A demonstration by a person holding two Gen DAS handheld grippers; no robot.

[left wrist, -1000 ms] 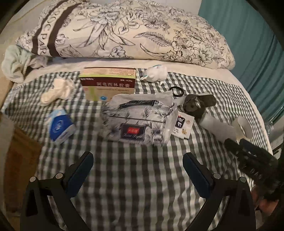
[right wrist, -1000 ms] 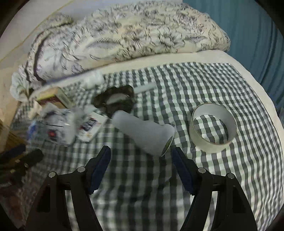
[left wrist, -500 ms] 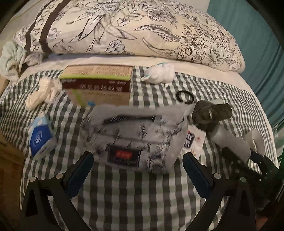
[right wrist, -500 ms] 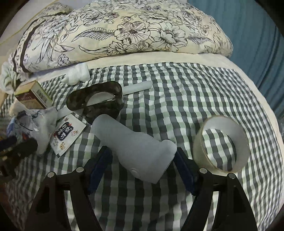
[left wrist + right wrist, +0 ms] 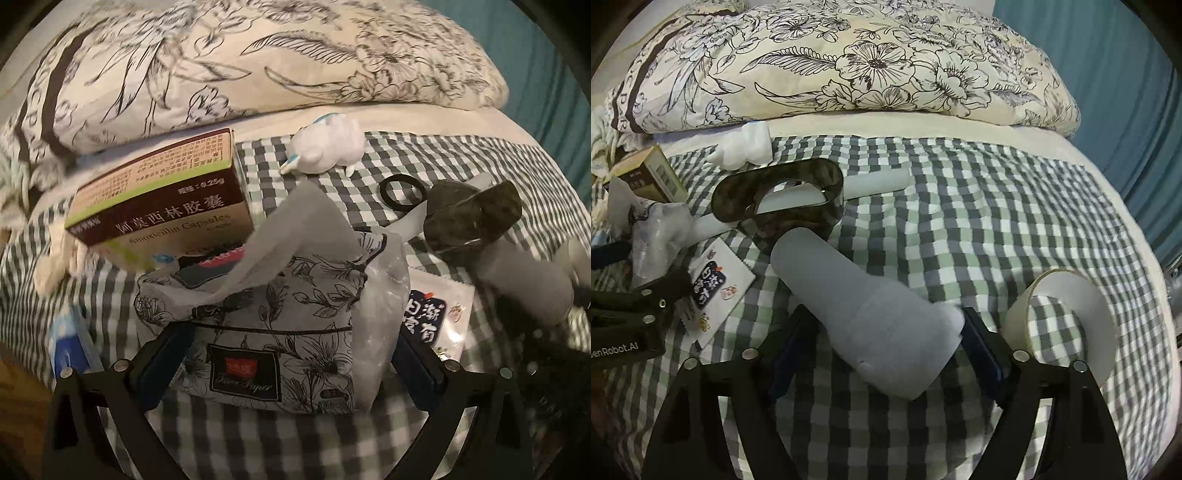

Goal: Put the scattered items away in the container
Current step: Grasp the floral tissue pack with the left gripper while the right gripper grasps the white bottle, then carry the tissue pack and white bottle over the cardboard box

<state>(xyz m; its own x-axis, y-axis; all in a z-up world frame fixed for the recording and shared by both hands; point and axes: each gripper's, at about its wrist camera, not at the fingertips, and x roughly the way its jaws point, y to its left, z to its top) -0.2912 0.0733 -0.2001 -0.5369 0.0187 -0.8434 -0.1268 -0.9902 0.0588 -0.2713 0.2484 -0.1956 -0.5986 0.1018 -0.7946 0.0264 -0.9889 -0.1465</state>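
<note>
The left gripper (image 5: 288, 354) straddles the floral tissue pack (image 5: 280, 332); the right gripper (image 5: 882, 350) straddles the wide end of the grey tapered bottle (image 5: 871, 306).

Both sets of jaws stand wide apart; the tissue pack sits between the left fingers, whose pads flank its two ends, and whether they press it I cannot tell; the grey bottle lies slantwise on the checked bedspread (image 5: 960, 229) with its broad end between the right fingers, contact likewise unclear; counted on the spread are one medicine box (image 5: 162, 214) just behind the tissue pack, one white plush toy (image 5: 325, 147), one black hair tie (image 5: 402, 192), one dark mottled clip (image 5: 779, 195), one printed sachet (image 5: 716, 288) beside the bottle, one tape roll (image 5: 1067, 317) just right of the right gripper, one blue packet (image 5: 70, 347) at the left; a floral pillow (image 5: 849, 62) lies behind.
</note>
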